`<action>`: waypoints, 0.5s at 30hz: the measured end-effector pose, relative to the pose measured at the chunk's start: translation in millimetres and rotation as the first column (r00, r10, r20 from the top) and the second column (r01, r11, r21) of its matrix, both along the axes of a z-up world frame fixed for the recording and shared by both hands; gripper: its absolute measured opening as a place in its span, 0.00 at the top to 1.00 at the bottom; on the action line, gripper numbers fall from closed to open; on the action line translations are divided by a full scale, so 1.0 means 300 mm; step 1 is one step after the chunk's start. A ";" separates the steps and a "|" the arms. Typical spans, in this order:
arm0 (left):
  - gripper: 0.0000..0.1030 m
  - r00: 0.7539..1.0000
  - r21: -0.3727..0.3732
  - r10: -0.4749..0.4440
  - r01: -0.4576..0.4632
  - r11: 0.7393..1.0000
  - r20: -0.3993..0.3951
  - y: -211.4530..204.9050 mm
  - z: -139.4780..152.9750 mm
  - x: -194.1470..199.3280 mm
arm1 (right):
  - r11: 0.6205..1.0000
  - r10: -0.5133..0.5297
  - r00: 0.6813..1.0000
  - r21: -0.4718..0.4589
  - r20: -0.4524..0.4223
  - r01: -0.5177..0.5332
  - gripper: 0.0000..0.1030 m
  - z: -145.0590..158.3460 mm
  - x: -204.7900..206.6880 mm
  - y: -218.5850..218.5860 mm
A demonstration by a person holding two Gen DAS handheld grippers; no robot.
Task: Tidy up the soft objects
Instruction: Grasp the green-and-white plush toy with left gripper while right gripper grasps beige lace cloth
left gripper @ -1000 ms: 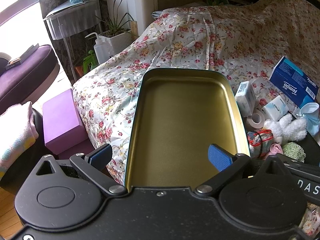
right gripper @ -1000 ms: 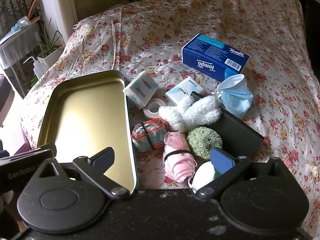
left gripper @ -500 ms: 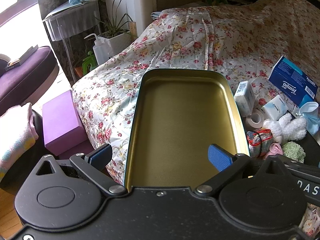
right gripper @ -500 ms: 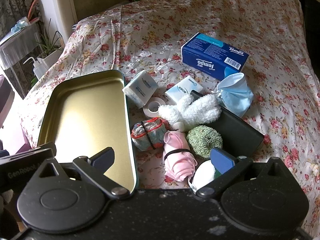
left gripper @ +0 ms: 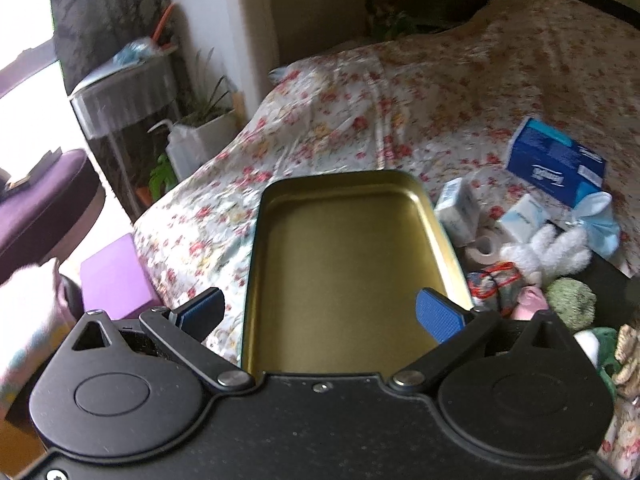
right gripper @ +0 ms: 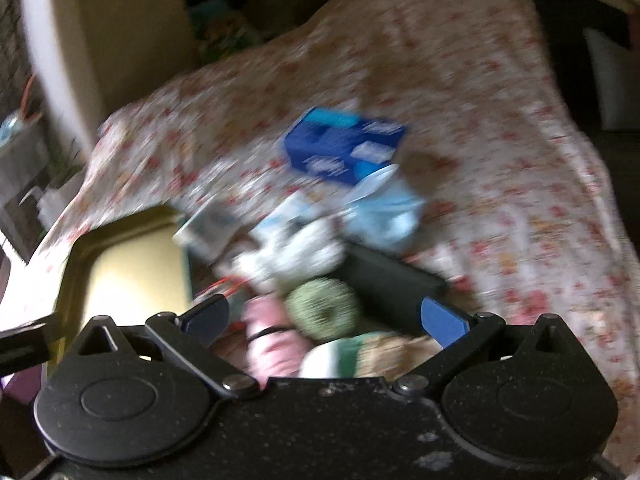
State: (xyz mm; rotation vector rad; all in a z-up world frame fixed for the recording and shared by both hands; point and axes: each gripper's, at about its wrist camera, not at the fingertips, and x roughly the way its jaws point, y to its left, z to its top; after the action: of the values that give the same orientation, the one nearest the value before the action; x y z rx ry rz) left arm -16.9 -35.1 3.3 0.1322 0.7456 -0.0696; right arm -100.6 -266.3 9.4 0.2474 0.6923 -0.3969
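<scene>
An empty gold tin tray (left gripper: 440,240) lies on the floral bedspread; it also shows in the right wrist view (right gripper: 80,252). To its right is a pile of soft things: a white plush (left gripper: 544,252), a green puff (left gripper: 570,306) (right gripper: 322,312), a pink roll (left gripper: 530,304) (right gripper: 272,344), a grey-red bundle (left gripper: 490,282) and a blue face mask (left gripper: 598,220) (right gripper: 384,212). My left gripper (left gripper: 320,314) is open above the tray's near end. My right gripper (right gripper: 324,320) is open just above the pink roll and green puff. The right view is blurred.
A blue Tempo tissue box (left gripper: 554,162) (right gripper: 344,148), small tissue packs (left gripper: 456,210), a tape roll (left gripper: 482,246) and a black case (right gripper: 392,284) lie around the pile. A purple block (left gripper: 114,276), plants and a stand are off the bed's left edge.
Both grippers have swung to the right and up; the tray and pile now sit lower and further left in both views. The right view has gone blurred with motion. Both stay open.
</scene>
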 end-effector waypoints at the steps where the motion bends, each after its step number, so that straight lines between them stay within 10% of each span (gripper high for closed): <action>1: 0.04 1.000 0.002 -0.021 0.021 1.000 0.002 -0.010 0.001 -0.006 | 0.999 -0.031 0.999 -0.004 0.021 0.031 0.00 0.002 -0.024 -0.035; 15: 0.04 0.960 0.090 -0.266 0.273 0.958 -0.085 -0.219 -0.082 -0.129 | 0.983 -0.166 0.985 -0.091 -0.039 0.162 0.00 -0.098 -0.158 -0.280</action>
State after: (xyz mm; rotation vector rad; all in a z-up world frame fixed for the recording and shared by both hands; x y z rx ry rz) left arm -55.6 -100.8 -21.3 0.3299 0.7999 -0.2988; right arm -147.9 -350.4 -19.9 0.2139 0.7004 -0.5909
